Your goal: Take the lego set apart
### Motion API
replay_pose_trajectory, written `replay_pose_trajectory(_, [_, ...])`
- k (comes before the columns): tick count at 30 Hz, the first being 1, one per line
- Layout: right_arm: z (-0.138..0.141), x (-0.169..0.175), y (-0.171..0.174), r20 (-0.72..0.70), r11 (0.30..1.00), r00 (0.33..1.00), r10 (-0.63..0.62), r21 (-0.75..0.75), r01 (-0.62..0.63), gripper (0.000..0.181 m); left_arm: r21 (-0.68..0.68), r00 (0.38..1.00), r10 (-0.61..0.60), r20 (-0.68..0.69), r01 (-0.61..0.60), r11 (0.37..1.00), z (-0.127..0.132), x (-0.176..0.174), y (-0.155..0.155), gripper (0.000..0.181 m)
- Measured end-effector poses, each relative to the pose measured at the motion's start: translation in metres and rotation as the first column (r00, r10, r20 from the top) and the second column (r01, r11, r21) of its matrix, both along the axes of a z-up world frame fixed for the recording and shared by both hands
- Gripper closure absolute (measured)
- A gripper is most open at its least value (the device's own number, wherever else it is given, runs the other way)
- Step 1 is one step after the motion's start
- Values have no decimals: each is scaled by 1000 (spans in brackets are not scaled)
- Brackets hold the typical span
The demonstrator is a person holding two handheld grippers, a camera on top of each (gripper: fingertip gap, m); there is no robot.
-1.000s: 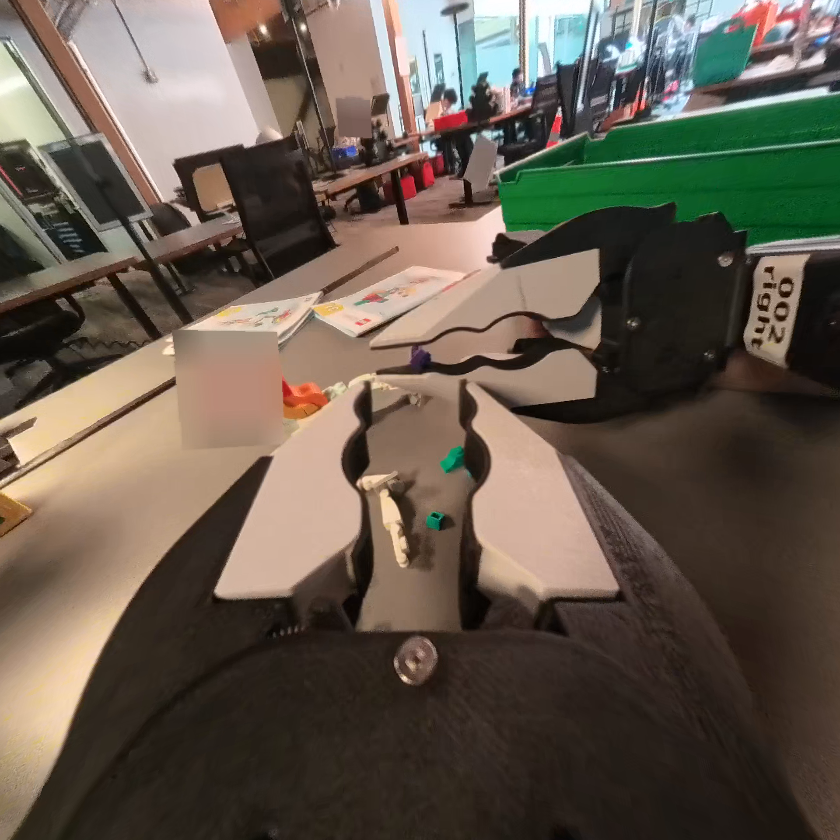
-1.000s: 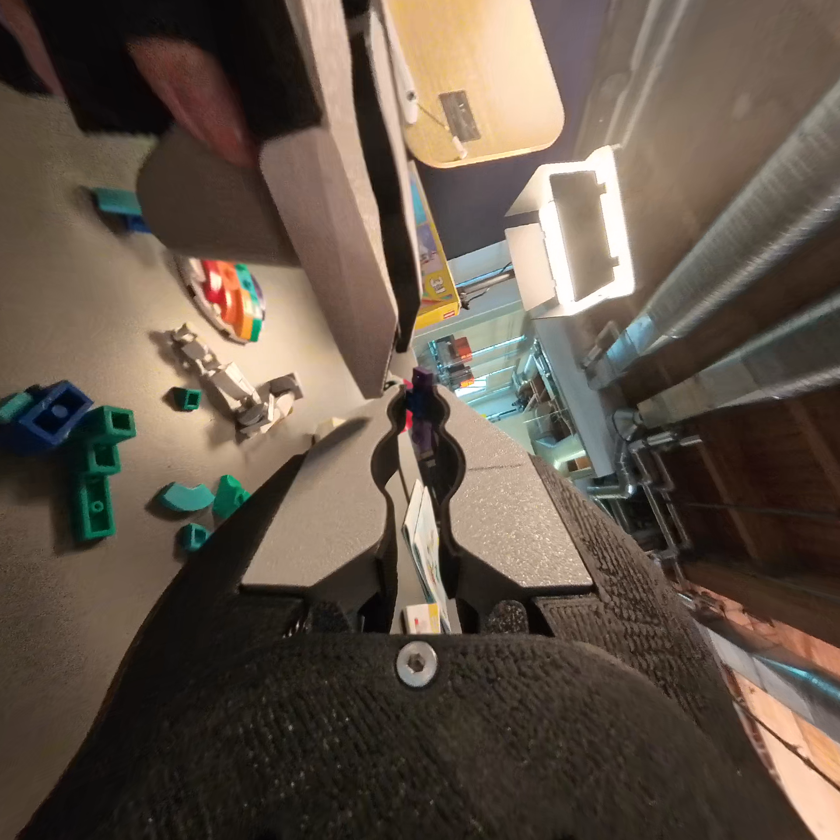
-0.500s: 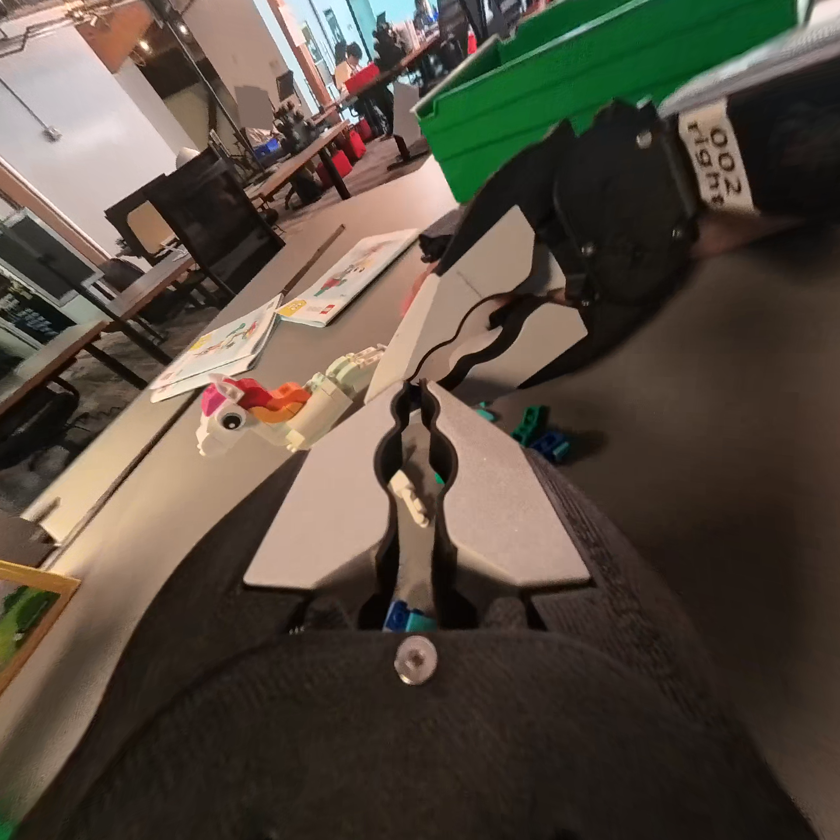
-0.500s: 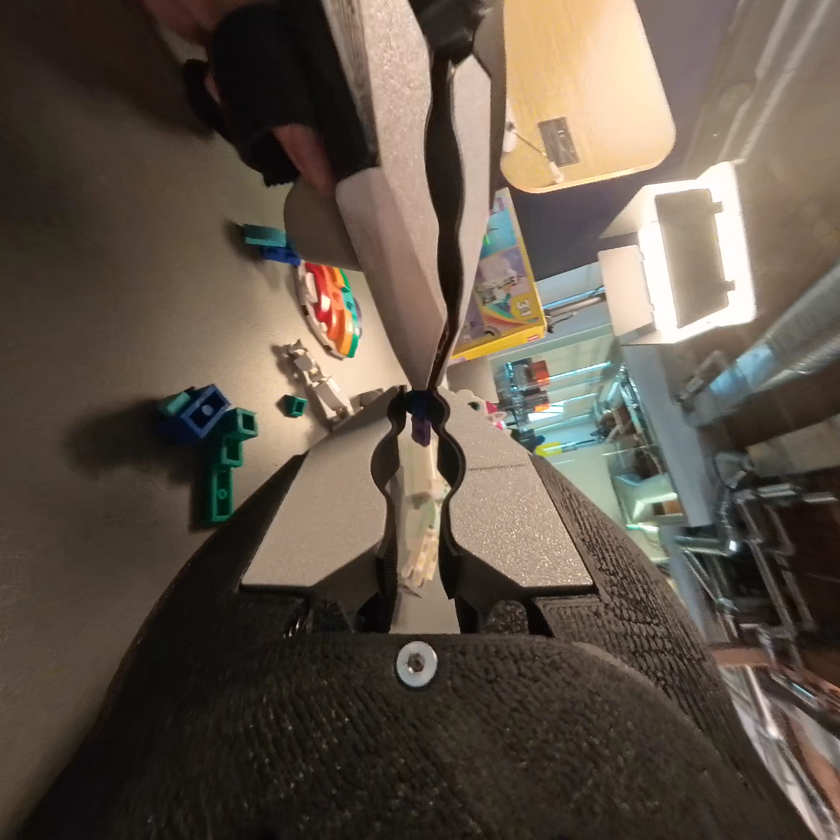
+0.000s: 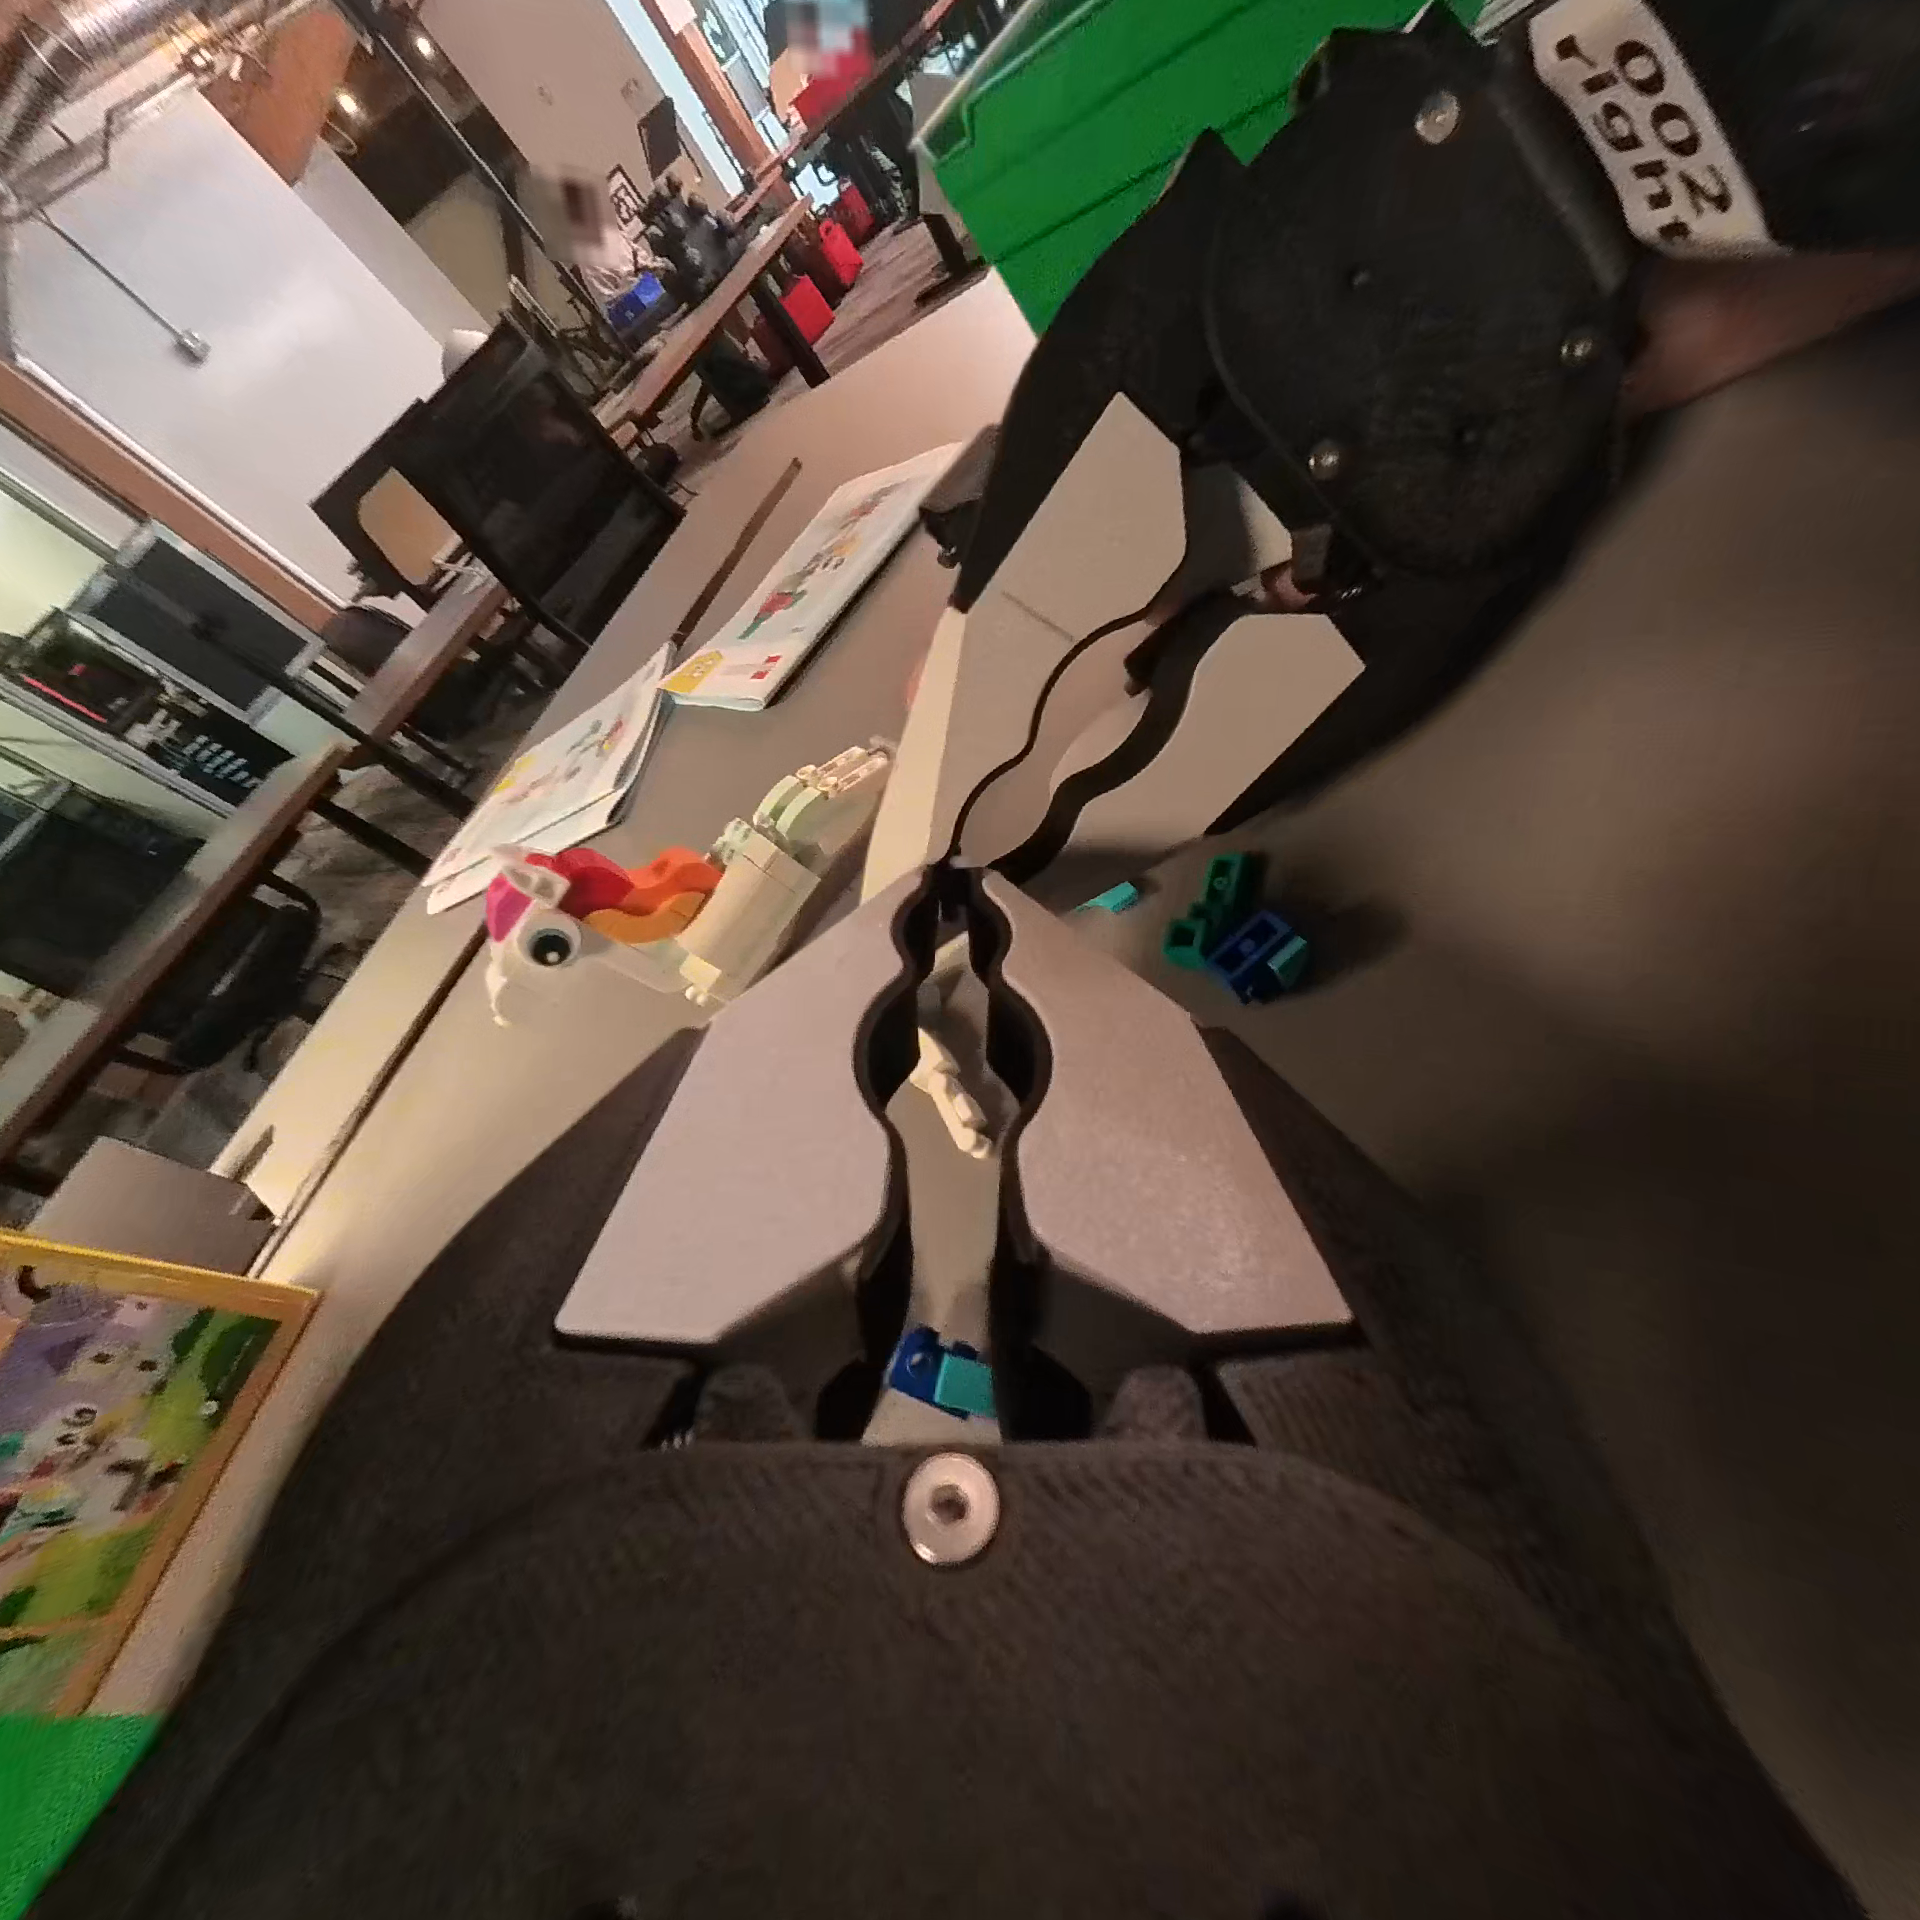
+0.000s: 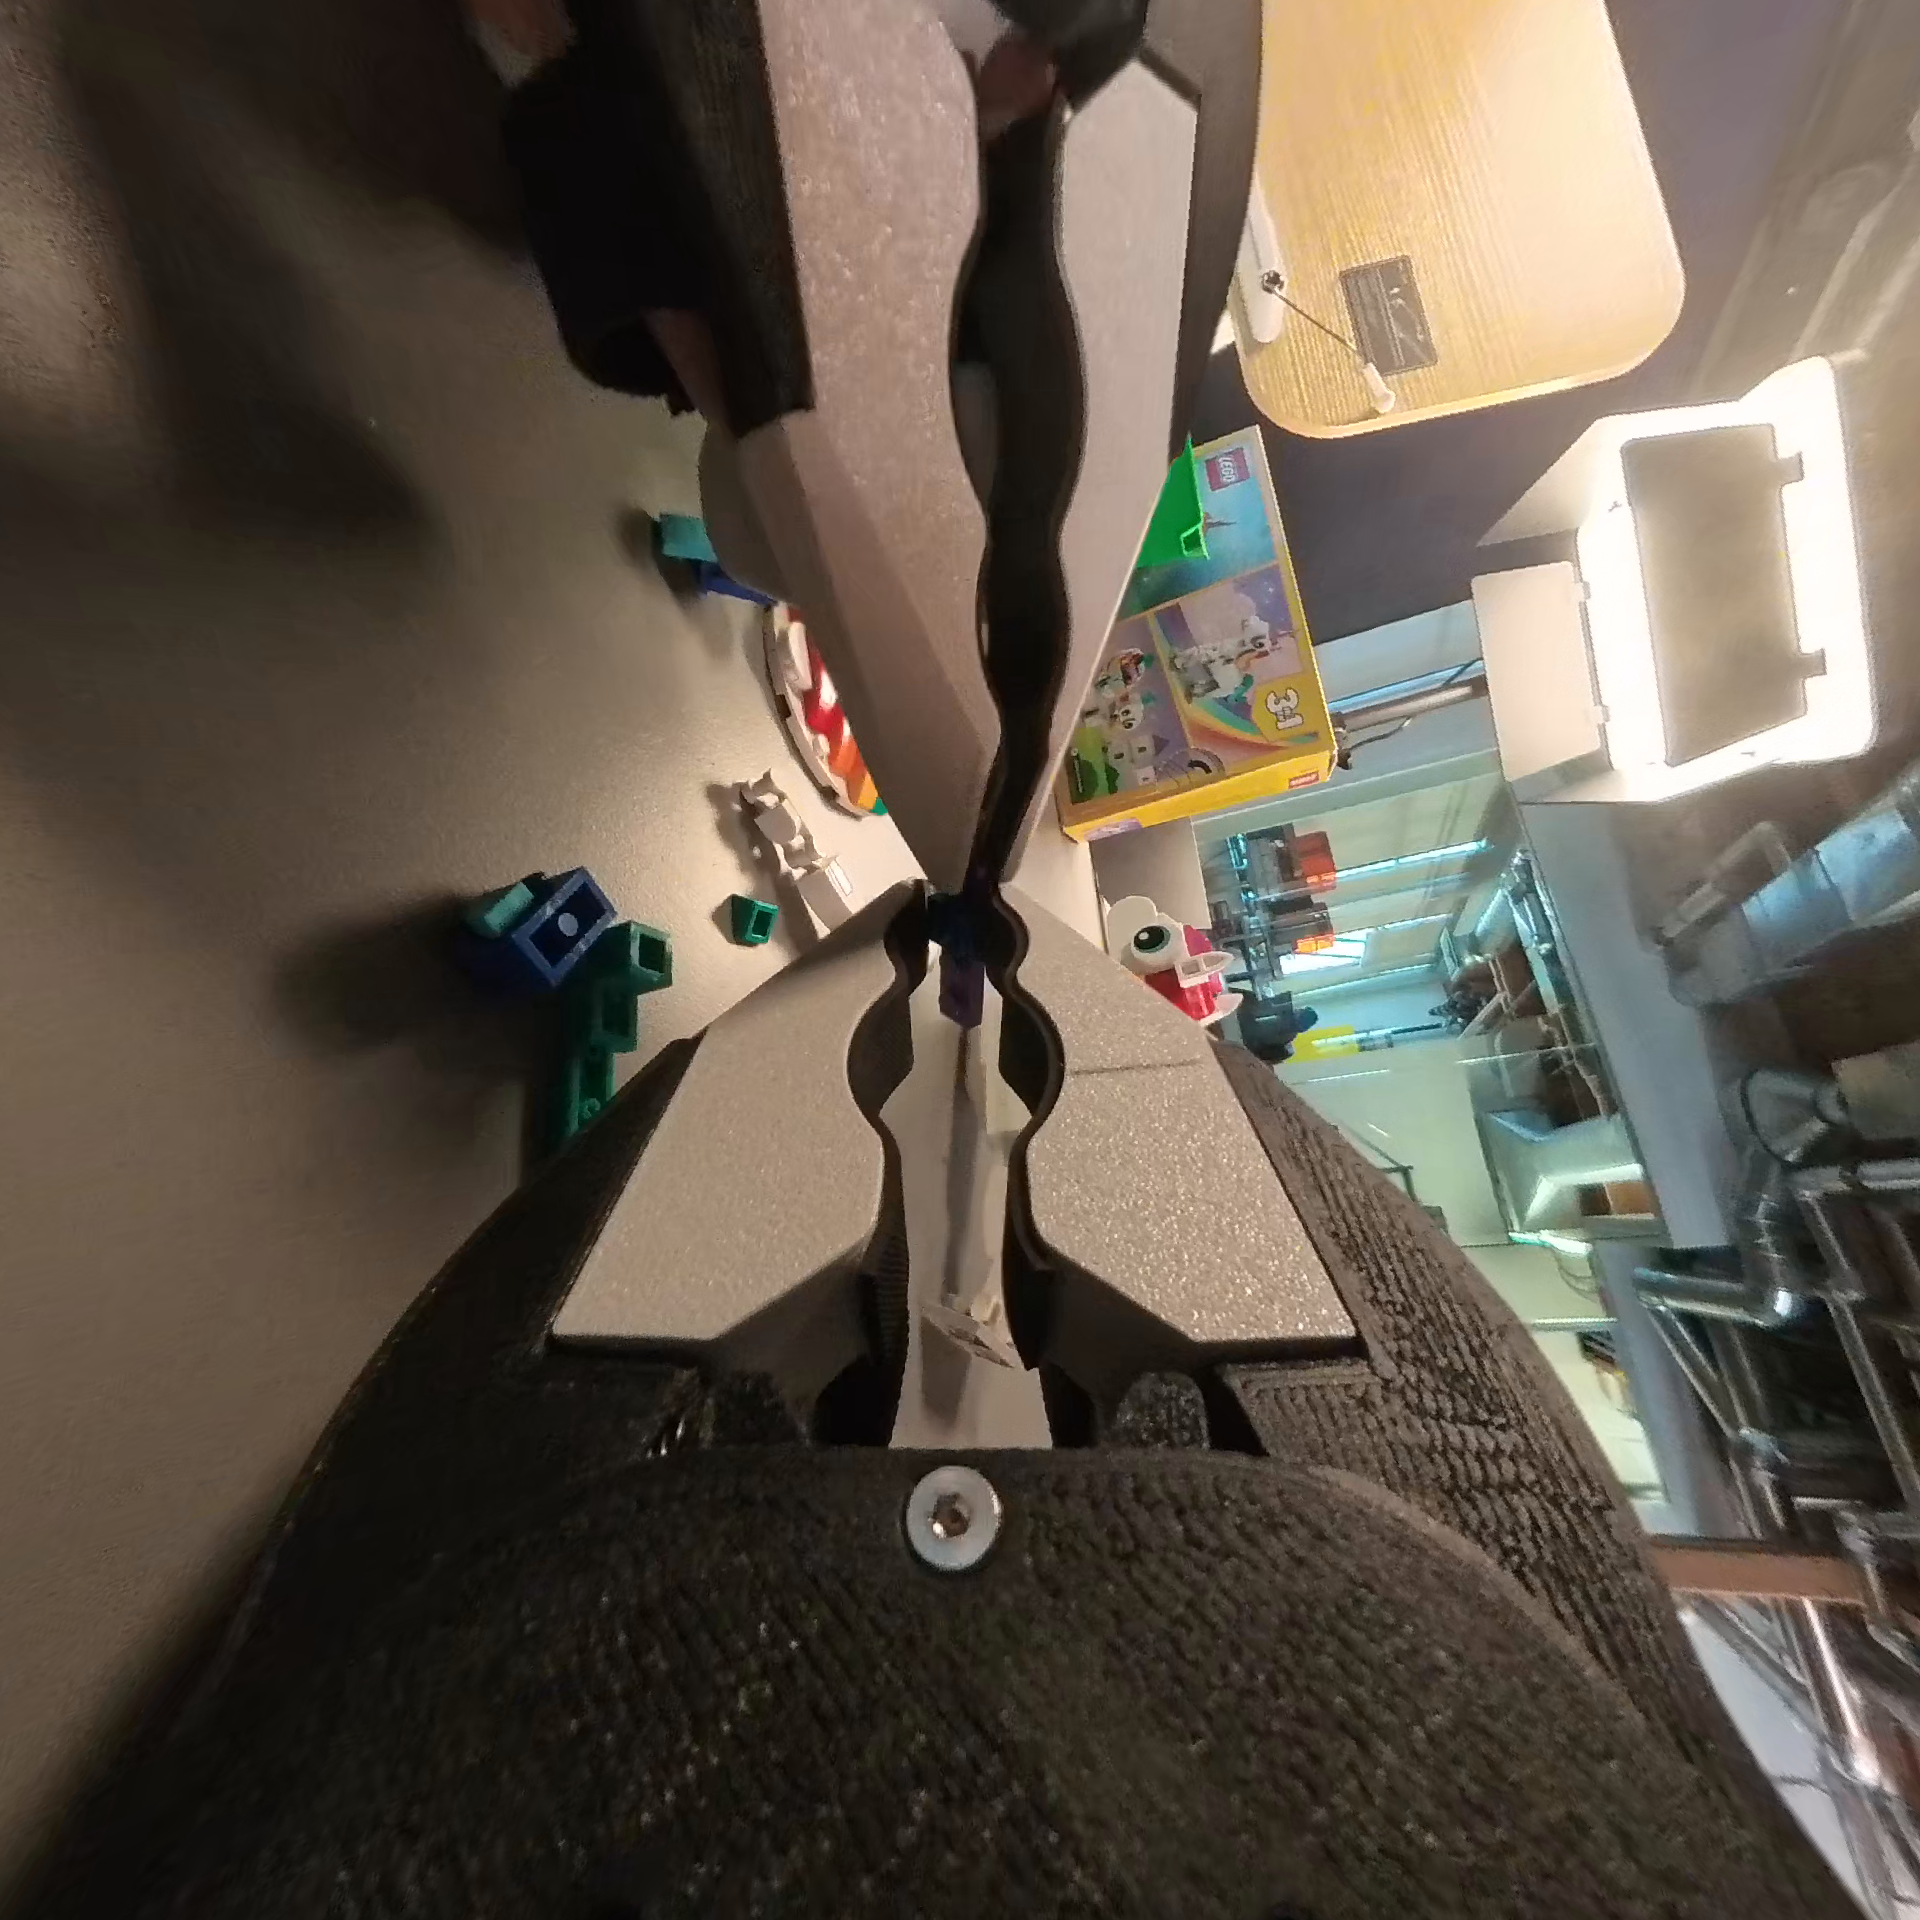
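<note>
Surface: grey table point(image 5: 1558, 935) sitting in an open office; rows of desks and chairs point(image 5: 499, 488) receding behind, a lit ceiling fixture point(image 6: 1714, 582) showing in the right wrist view.

Containers: green bin point(image 5: 1091, 135) standing at the far table edge, contents not visible. Yellow-edged lego box point(image 6: 1195, 665) lying closed on the table, partly cut off.

Loose items: 2 instruction booklets point(image 5: 717, 686) lying open; unicorn model point(image 5: 623, 925) lying on its side near the left gripper; blue and green brick cluster point(image 6: 582, 966); rainbow disc point(image 6: 821, 717), half hidden behind a finger; small white jointed piece point(image 6: 784, 831).

Grippers: left gripper point(image 5: 951, 883) and right gripper point(image 6: 956, 914) meeting tip to tip, each pinching closed on a small dark blue-purple piece point(image 6: 958, 956) held above the table. The piece is tiny and mostly hidden; its shape is hard to make out.
</note>
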State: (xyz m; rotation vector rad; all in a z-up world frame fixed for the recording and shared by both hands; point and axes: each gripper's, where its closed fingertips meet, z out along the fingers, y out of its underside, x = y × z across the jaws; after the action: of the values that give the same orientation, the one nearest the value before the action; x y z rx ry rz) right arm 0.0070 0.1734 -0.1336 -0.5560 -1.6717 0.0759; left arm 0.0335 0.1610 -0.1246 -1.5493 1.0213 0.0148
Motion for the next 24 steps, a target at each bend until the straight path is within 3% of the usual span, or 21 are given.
replay_pose_trajectory(6, [0, 1, -1, 3, 1000, 1000, 6, -19, -6, 173, -30, 1000, 29, -5, -29, 999, -4, -4, 4, 175])
replay_pose_trajectory(9, [-10, 0, 0, 56, 1000, 998, -1, -22, 2, 173, -112, 999, 30, -25, -32, 993, -14, -5, 5, 176])
replay_pose_trajectory(11, [-8, -1, 1, 42, 1000, 999, -5, -29, 6, 172, -185, 998, 50, 39, -42, 982, -14, -8, 7, 177])
replay_pose_trajectory(13, [-3, -2, -3, 18, 1000, 1000, 11, -21, -11, 159, -277, 988, 84, 132, -44, 960, -14, -12, 10, 178])
replay_pose_trajectory(16, [-8, -2, -2, 61, 999, 998, -13, 50, 10, 160, -409, 954, 115, 275, 8, 913, -12, -16, 12, 178])
replay_pose_trajectory(19, [-10, -2, 1, 77, 993, 996, -41, 111, 32, 172, -506, 936, 138, 324, 49, 861, -18, -16, 11, 178])
replay_pose_trajectory(24, [-16, -3, -1, 129, 989, 991, -47, 146, 28, 173, -588, 921, 162, 355, 85, 804, -24, -16, 9, 177])
